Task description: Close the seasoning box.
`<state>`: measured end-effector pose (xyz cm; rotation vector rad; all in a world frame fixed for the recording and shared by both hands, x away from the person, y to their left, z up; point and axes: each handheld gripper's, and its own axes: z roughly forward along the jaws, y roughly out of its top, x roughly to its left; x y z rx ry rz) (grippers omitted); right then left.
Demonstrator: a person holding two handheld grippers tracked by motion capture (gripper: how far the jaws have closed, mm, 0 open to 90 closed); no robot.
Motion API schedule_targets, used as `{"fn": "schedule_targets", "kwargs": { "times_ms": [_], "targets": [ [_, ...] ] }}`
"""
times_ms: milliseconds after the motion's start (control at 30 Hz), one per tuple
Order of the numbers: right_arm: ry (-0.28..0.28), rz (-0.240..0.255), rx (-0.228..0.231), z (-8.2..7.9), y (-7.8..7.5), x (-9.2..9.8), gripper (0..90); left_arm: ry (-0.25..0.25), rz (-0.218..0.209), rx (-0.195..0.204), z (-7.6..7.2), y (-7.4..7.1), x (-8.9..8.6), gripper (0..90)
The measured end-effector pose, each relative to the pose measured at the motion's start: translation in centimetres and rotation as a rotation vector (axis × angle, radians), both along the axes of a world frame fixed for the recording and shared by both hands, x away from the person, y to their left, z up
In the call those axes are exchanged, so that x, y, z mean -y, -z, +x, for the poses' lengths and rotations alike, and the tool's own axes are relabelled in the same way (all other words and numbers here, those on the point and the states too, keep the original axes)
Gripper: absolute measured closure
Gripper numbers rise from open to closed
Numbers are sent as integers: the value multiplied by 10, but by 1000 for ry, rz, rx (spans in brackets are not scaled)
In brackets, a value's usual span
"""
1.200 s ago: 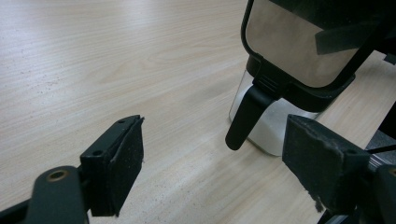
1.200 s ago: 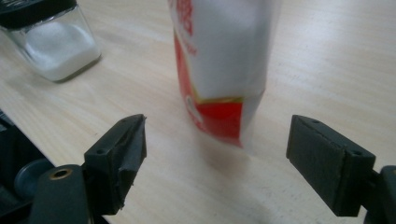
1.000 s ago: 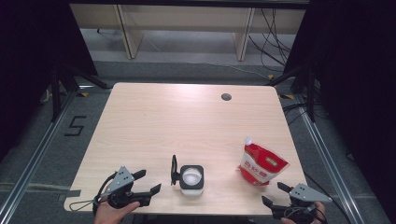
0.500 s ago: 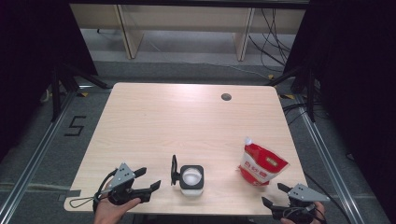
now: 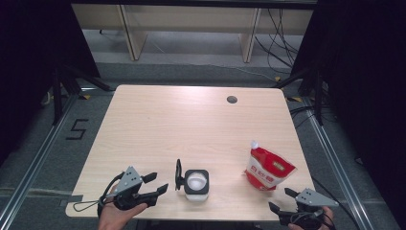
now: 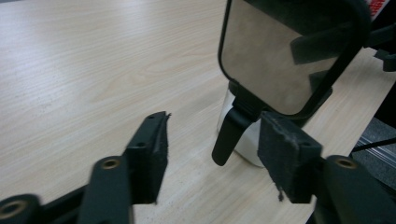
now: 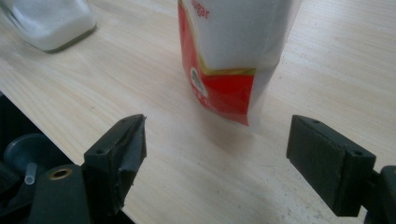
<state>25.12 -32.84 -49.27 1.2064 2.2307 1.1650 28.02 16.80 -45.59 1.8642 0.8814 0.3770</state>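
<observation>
A small white jar (image 5: pixel 197 184) with a black rim stands near the table's front edge, its hinged black lid (image 5: pixel 178 174) flipped upright on its left side. My left gripper (image 5: pixel 160 183) is open just left of that lid. In the left gripper view the lid (image 6: pixel 280 51) and jar body (image 6: pixel 245 140) loom close ahead of the open left gripper (image 6: pixel 217 149), with nothing between its jaws. A red and white sugar pouch (image 5: pixel 267 168) stands to the right. My right gripper (image 5: pixel 280 200) is open in front of the pouch (image 7: pixel 229 56), as the right gripper view (image 7: pixel 219 144) also shows.
The wooden table (image 5: pixel 191 124) has a round cable hole (image 5: pixel 232 99) at its far right. The jar (image 7: pixel 46 23) sits at the upper left of the right gripper view. Dark stands flank the table, and a "5" (image 5: pixel 76 129) is marked on the floor at left.
My left gripper has edged a little to the right, closer to the jar's upright lid. The right gripper, jar and pouch have stayed put.
</observation>
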Motion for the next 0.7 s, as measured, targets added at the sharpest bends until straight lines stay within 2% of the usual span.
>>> {"fn": "schedule_targets", "kwargs": {
  "times_ms": [67, 100, 200, 233, 267, 300, 333, 400, 533, 567, 600, 667, 700],
  "targets": [
    [-10, -4, 14, 1, 0, 1, 208, 14, 0, 6, -1, -1, 4, 541],
    [0, -3, 2, 0, -1, 0, 209, 23, 21, 15, -1, -3, 4, 593],
    [-18, -12, 14, 1, -1, 0, 209, 21, 50, 41, 0, -5, 8, 722],
    [-15, -20, 22, 1, -1, 1, 209, 16, 39, 42, 0, -5, 9, 754],
    [-18, -9, 22, 1, 0, 1, 209, 11, 46, 41, 0, -7, 11, 790],
    [-3, 20, -7, -1, 0, -1, 210, 22, 47, 53, 1, -8, 12, 820],
    [-18, 12, 15, 1, 0, 0, 210, 24, 51, 55, 1, -9, 13, 843],
    [2, -2, 22, 1, -1, 0, 211, 29, 65, 61, 1, -11, 16, 874],
    [-3, 16, 7, 0, -1, -1, 213, 38, 56, 67, 3, -15, 21, 889],
    [0, 4, 15, 1, -1, -1, 212, 46, 64, 70, 3, -17, 22, 890],
    [2, 4, 13, 0, -1, -1, 213, 42, 50, 66, 2, -17, 25, 890],
    [-17, -7, 29, 1, -2, 1, 213, 59, 68, 80, 3, -20, 26, 890],
    [-17, -9, 29, 1, 0, 0, 213, 63, 61, 86, 3, -20, 27, 890]
  ]
}}
